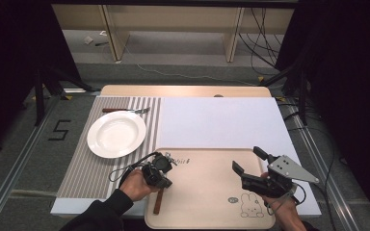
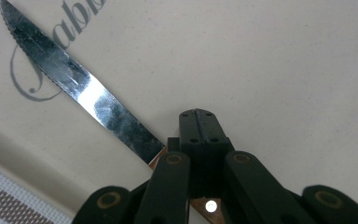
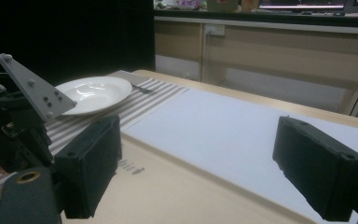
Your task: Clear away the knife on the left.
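A knife lies on the beige tray [image 1: 207,192] near its left edge, its brown handle [image 1: 158,202] pointing toward the person. In the left gripper view the serrated blade [image 2: 84,91] runs up and left across the tray [image 2: 284,70]. My left gripper [image 1: 163,169] [image 2: 198,122] hangs low over the spot where blade meets handle; its jaws are shut together, with the brown handle [image 2: 205,207] passing underneath the linkage. My right gripper [image 1: 248,161] [image 3: 205,172] hovers over the tray's right part, open wide with nothing between its pads.
A white plate [image 1: 116,134] [image 3: 93,93] rests on a striped placemat [image 1: 84,168], with a fork [image 1: 125,110] just beyond it. A white mat [image 1: 221,122] covers the table's middle and right. A rabbit drawing [image 1: 251,206] marks the tray's near right corner.
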The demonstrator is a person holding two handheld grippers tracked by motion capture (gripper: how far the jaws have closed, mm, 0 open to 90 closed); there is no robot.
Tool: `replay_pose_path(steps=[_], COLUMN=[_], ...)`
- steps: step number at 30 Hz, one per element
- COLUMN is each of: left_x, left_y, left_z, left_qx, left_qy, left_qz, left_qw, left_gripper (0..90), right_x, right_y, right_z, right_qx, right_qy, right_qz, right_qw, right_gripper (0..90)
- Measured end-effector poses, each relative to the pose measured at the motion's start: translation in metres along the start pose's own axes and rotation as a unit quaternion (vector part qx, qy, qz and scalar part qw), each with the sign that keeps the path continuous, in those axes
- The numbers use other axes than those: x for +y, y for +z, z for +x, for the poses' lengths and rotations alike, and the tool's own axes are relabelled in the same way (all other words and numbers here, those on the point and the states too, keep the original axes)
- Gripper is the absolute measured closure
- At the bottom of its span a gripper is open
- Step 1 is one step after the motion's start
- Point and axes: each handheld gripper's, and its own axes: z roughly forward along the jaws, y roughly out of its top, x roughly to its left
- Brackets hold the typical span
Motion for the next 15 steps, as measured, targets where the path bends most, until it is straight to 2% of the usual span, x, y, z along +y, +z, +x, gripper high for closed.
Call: replay_pose_path(steps=[15], left_x=[-0.005], left_y=[-0.004], left_z=[0.011], left_qx=[-0.009], left_qy=[-0.016], left_qz=[0.013], left_qw=[0.9998], left_gripper=[89.7], right_x=[0.000], right_y=[0.000], right_z=[0.000], right_qx=[0.000], right_qy=[0.000], right_qz=[0.000], right_qw=[1.0000], right_gripper=[16.4])
